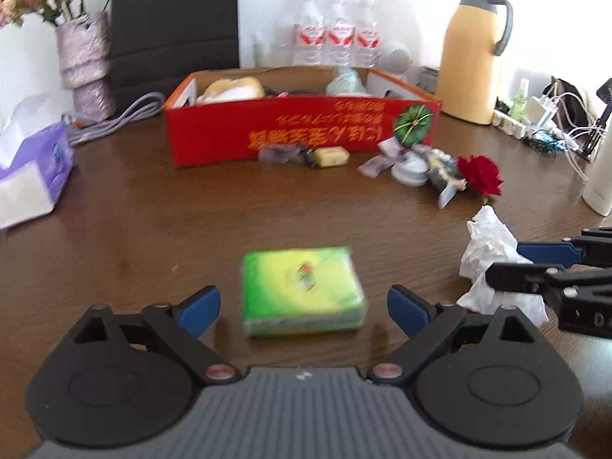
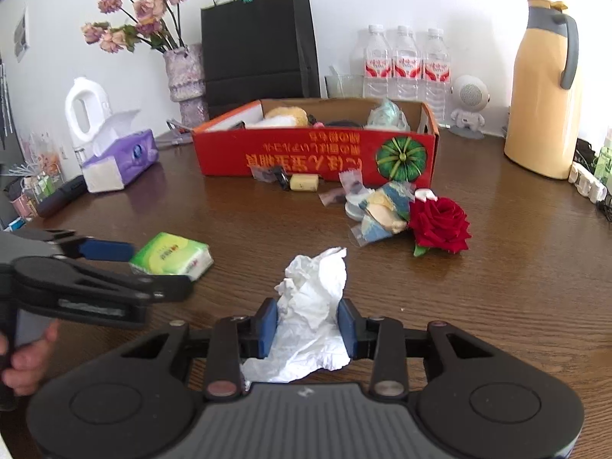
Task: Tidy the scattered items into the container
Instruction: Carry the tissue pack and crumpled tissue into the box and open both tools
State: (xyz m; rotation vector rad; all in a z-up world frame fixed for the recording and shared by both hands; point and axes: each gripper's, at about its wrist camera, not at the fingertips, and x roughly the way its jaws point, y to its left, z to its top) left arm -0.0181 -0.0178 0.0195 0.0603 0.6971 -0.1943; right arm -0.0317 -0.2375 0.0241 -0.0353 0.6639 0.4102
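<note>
A green tissue pack lies flat on the brown table between the blue pads of my left gripper, which stands open with a gap on each side of the pack. My right gripper is shut on a crumpled white tissue, which bulges out above and below the pads. The red cardboard box stands further back and holds several items. In front of it lie a yellow bar, small wrappers, a white jar and a red rose.
A yellow thermos jug stands at the back right, with three water bottles behind the box. A purple tissue box, a vase of dried flowers and a black bag are on the left. A power strip with cables sits far right.
</note>
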